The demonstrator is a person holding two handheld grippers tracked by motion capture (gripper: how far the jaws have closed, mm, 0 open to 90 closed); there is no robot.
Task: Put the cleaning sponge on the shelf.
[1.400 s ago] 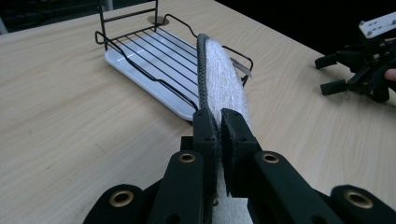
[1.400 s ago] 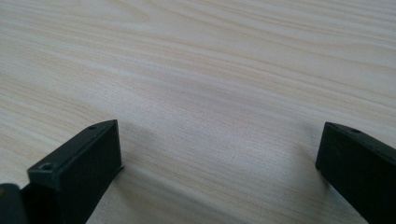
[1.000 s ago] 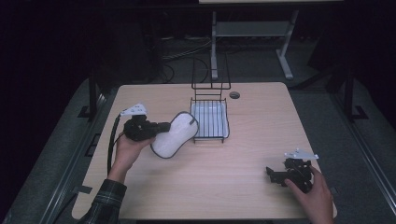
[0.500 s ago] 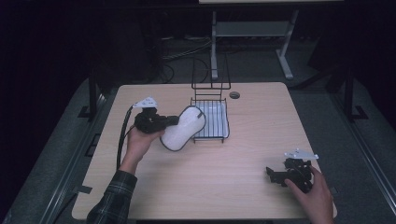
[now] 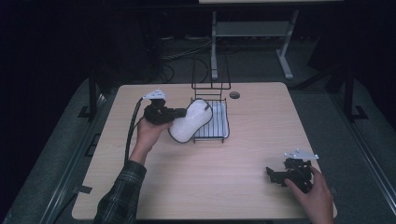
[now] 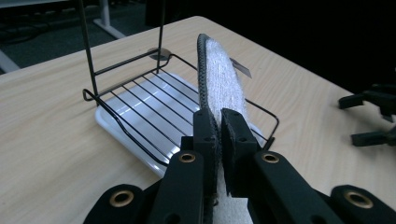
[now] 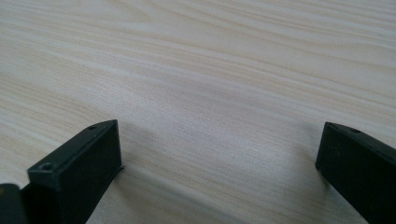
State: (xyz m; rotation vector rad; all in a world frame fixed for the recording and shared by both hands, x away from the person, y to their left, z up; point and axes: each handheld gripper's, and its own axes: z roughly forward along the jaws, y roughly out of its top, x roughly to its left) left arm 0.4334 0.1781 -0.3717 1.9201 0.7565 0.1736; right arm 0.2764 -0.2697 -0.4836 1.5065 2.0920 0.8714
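- Now the left gripper (image 5: pixel 175 113) pinches one end of a white, oval, flat fabric pad with dark piping (image 5: pixel 189 120), its jaws pressed tight on the cloth.
- Seen edge-on in the left gripper view, the pad (image 6: pixel 219 81) stands on its edge, over the near rim of a black wire rack (image 6: pixel 140 112).
- That rack sits on a white tray (image 5: pixel 225 126) on the pale wooden table (image 5: pixel 261 116).
- Well apart, the right gripper (image 5: pixel 275 174) rests low over bare wood, jaws spread and empty.
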